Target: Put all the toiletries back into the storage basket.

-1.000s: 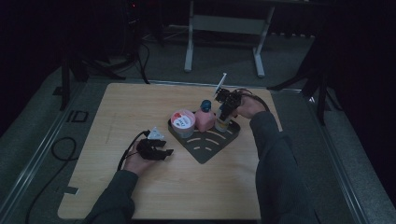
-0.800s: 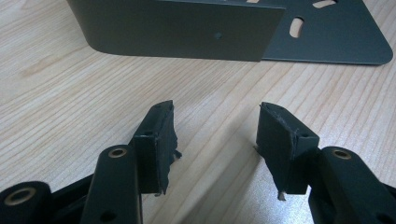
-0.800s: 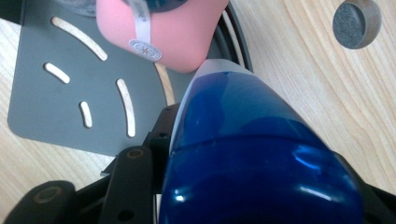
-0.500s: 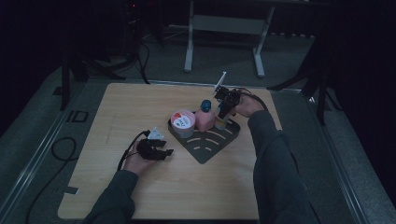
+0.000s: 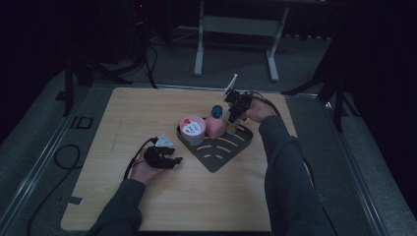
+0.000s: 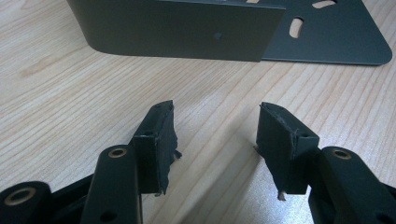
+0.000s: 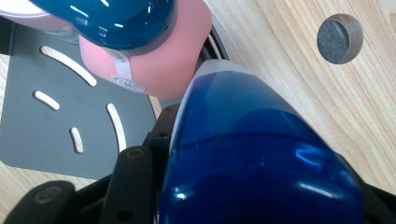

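Bottle (image 7: 261, 158) with a blue cap, clamped between the jaws of the right gripper (image 5: 235, 112), stands at the far corner of the grey slotted tray (image 5: 216, 152), beside a pink bottle (image 5: 215, 125) and a cup (image 5: 193, 129). Left gripper (image 6: 215, 135) rests near the tray's wall, jaws apart and empty.

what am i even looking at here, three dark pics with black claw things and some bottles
A person sits at a wooden table with a hand-held two-jaw gripper in each hand. The high view looks down from above; the other two cameras ride on the grippers themselves. The left gripper rests open near a dark grey slotted rack, holding nothing. The right gripper is shut on a blue-capped bottle at the rack's far edge. On the rack stand a pink bottle with a teal cap and a round tub with a red and white lid.
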### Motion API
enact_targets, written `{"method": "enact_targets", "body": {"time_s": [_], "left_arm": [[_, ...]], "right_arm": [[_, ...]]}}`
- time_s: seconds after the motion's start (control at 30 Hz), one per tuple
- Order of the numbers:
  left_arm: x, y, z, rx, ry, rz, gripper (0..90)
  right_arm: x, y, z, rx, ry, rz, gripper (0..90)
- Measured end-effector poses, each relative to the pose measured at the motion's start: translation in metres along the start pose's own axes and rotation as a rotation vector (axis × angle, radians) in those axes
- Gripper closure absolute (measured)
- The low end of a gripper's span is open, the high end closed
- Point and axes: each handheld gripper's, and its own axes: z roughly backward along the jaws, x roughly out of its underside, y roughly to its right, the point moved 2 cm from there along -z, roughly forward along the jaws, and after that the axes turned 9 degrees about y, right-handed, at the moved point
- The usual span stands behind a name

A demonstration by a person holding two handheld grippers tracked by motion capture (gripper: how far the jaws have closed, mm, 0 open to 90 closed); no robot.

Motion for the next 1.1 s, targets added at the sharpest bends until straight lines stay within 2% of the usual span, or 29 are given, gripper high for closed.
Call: {"method": "enact_targets", "body": {"time_s": [0.53,0.7,0.77,0.87,1.0,1.1], "left_arm": [[0.0000,0.0004,0.0002,0.000,-0.002,0.000,46.8],[0.0000,0.0003,0.0002,0.001,-0.002,0.000,46.8],[0.0000,0.0004,0.0002,0.001,-0.002,0.001,46.9],[0.0000,0.0005,0.0001,0.001,-0.002,0.001,46.8],[0.0000,0.0004,0.0002,0.000,-0.002,0.000,46.9],[0.0000,0.0007,0.0000,-0.002,-0.001,-0.001,46.8]], "right_arm": [[-0.0036,0.0011,-0.0027,0.000,0.014,-0.032,53.6],[-0.0048,0.0002,-0.0040,-0.015,0.029,-0.018,42.9],[-0.0050,-0.0006,-0.0045,-0.003,0.028,-0.009,36.7],[-0.0054,0.0008,-0.0050,0.003,0.028,-0.027,30.3],[-0.0043,0.0008,-0.0040,-0.001,0.031,-0.024,27.0],[-0.0019,0.0022,-0.0027,-0.006,0.036,-0.042,24.5]]}}
